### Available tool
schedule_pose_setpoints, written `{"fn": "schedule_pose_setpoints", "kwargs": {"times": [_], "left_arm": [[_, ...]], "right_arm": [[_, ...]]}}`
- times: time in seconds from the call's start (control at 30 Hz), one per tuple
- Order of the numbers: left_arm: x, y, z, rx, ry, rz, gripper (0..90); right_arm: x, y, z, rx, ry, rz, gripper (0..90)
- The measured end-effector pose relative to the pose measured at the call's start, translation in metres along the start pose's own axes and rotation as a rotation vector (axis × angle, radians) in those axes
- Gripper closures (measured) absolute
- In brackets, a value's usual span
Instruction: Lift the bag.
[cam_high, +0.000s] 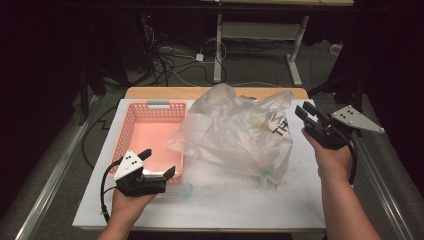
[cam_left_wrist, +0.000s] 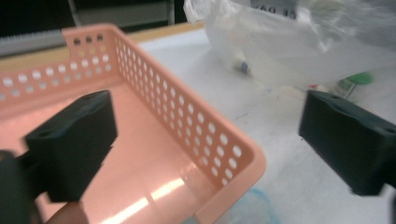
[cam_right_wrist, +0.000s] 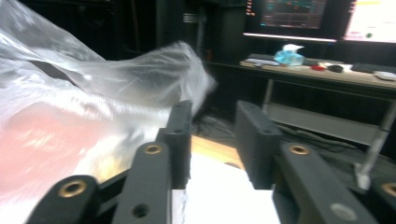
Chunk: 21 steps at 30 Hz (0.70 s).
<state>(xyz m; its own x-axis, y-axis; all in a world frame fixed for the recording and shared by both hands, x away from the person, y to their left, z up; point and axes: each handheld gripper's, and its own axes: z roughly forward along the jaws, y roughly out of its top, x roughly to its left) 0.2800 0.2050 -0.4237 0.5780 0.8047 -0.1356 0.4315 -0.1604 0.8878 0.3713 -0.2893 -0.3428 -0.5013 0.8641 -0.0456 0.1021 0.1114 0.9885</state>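
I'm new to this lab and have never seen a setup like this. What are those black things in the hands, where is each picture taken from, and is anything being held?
A person holds a hand tool with two black jaws in each hand. The high view looks down on the table; the other two pictures come from cameras riding on the tools.

The left gripper hovers at the near corner of a pink basket, which looks empty, its jaws wide apart with nothing between them. The right gripper is beside a crumpled clear plastic bag with small items inside; its jaws are partly open and hold nothing.

A small blue thing lies on the table near the basket, too blurred to identify.
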Motion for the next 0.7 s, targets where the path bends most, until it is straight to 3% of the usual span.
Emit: {"fn": "schedule_pose_setpoints", "kwargs": {"times": [0.1, 0.27, 0.57, 0.7], "left_arm": [[0.0, -0.004, -0.004, 0.006, 0.001, 0.006, 0.0], [0.0, -0.011, -0.014, 0.009, 0.01, 0.032, 0.0], [0.004, -0.02, -0.022, -0.006, 0.027, 0.008, 0.0], [0.007, -0.023, -0.027, -0.008, 0.036, 0.003, 0.0]], "right_arm": [[0.005, -0.008, -0.01, 0.025, 0.037, 0.014, 54.9], [0.011, -0.035, -0.022, 0.081, 0.058, 0.025, 35.6], [0.023, -0.08, -0.03, 0.188, 0.065, 0.049, 3.2], [0.025, -0.098, -0.03, 0.231, 0.06, 0.054, 0.0]]}}
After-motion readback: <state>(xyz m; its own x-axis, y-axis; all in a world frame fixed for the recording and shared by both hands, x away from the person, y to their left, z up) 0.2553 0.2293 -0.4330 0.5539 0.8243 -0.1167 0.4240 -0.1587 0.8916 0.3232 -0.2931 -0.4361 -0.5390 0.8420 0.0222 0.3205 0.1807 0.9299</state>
